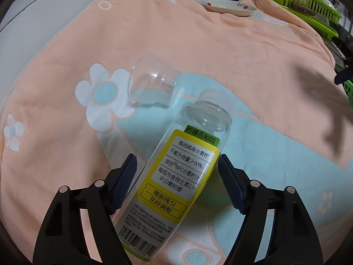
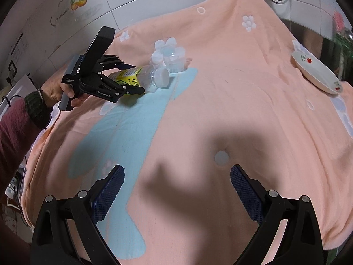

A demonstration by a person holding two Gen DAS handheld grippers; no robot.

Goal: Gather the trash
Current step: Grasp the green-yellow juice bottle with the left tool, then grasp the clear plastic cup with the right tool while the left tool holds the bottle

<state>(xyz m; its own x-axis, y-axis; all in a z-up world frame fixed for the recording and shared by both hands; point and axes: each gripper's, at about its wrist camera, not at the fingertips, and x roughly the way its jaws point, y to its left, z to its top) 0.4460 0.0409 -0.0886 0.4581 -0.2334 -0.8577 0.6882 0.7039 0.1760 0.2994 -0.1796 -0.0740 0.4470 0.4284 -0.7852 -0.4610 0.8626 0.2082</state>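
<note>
- Left gripper (image 1: 176,170): jaws astride the bottle (image 1: 176,167), right pad touching the label, left pad just clear; not clenched.
- Bottle lies on its side on the towel (image 2: 231,88), cap beside a clear cup (image 1: 152,84).
- Right gripper (image 2: 176,190): released, empty, over towel.
- Plate (image 2: 315,75) far right.

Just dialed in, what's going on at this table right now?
A person is clearing trash off a peach flowered towel. The left gripper straddles an empty plastic bottle lying on its side, jaws around the label; firm contact is unclear. A clear cup lies tipped beside the bottle's cap. The right gripper hovers open and empty above the towel. A plate sits far right.
</note>
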